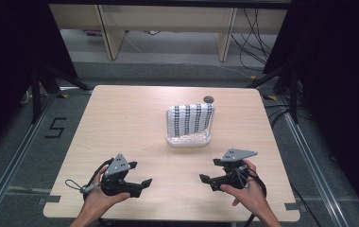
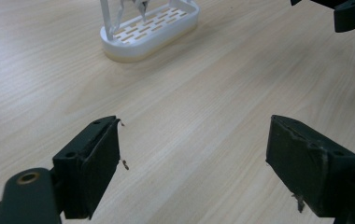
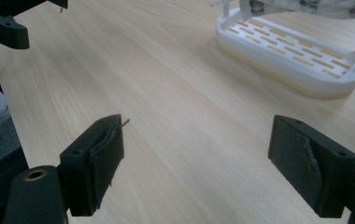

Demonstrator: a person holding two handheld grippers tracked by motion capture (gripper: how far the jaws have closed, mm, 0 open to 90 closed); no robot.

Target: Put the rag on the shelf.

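Note:
A white slotted rack (image 1: 189, 139) stands at the middle of the wooden table (image 1: 121, 127), with a black-and-white patterned cloth (image 1: 191, 118) draped over its rail. My left gripper (image 1: 142, 173) is held low near the front left, its jaws pointing right and open with nothing between them. My right gripper (image 1: 208, 170) mirrors it at the front right, also open and empty. In the left gripper view the jaws (image 2: 194, 158) stand wide over bare wood, with the rack (image 2: 150, 30) ahead. The right gripper view has its jaws (image 3: 196, 158) wide apart, and the rack (image 3: 287, 51) and cloth (image 3: 306, 7) at upper right.
A small dark round disc (image 1: 209, 99) sits near the table's far edge behind the rack. Beyond the table are wooden furniture legs and loose cables on the floor. Black curtains hang on both sides. A floor mark "5" (image 1: 55, 127) lies to the left.

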